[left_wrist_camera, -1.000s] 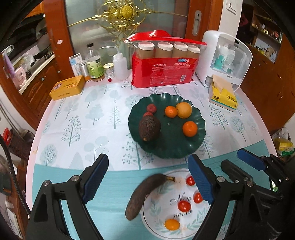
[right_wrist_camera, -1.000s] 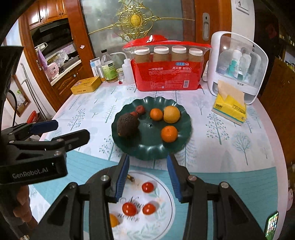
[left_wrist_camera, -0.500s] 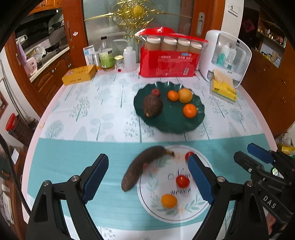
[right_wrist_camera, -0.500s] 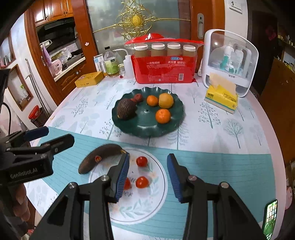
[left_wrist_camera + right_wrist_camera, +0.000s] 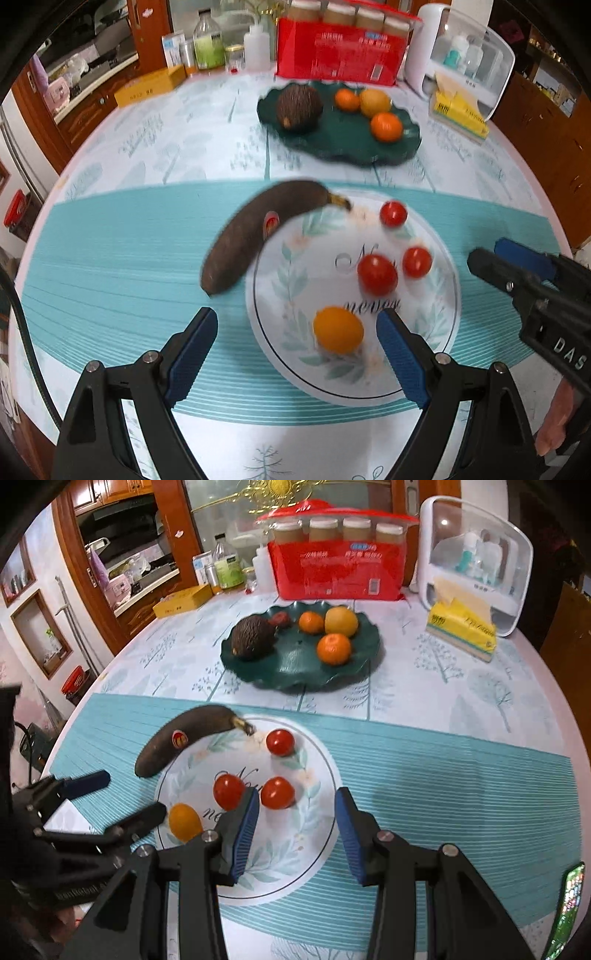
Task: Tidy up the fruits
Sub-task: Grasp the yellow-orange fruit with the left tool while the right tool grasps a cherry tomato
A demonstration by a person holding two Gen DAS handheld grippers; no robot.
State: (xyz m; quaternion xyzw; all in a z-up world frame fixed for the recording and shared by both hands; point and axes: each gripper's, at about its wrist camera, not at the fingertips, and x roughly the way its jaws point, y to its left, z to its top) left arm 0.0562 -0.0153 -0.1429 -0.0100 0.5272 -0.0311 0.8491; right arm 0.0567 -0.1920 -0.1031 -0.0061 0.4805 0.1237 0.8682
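We find the left gripper wide open and empty, nearest the yellow tomato on the white plate's near edge; the right gripper, part-open and empty, faces a red tomato.

Left tongs, black angular arms, ribbed blue pads, silver screws, black cable at far left, right tongs same build, white "DAS" lettering on body, partly legible white lettering on left body
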